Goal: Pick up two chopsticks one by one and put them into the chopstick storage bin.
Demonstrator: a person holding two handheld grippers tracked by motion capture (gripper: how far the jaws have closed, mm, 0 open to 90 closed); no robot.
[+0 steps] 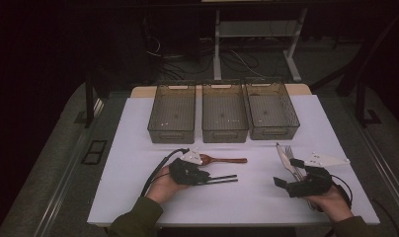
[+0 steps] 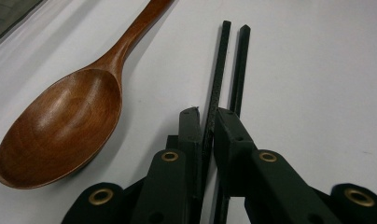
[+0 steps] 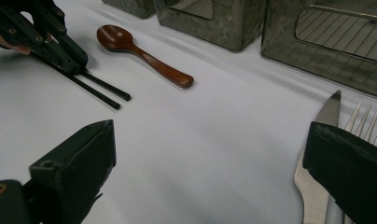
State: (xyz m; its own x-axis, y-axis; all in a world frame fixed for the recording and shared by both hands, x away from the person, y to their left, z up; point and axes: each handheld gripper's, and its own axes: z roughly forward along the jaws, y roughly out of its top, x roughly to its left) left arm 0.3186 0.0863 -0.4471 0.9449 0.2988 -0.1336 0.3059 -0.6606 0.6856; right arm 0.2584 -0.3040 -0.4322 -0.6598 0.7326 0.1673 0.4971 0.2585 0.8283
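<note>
The left gripper (image 1: 207, 176) holds black chopsticks (image 1: 222, 179) just below the wooden spoon (image 1: 222, 159).

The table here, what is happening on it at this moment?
A person works at a white table with a gripper in each hand. The left gripper is shut on a pair of black chopsticks, which lie beside a wooden spoon. The right gripper is open, its fingers wide apart, next to a knife and a fork lying on the table. Three mesh bins stand in a row at the far side.
</note>
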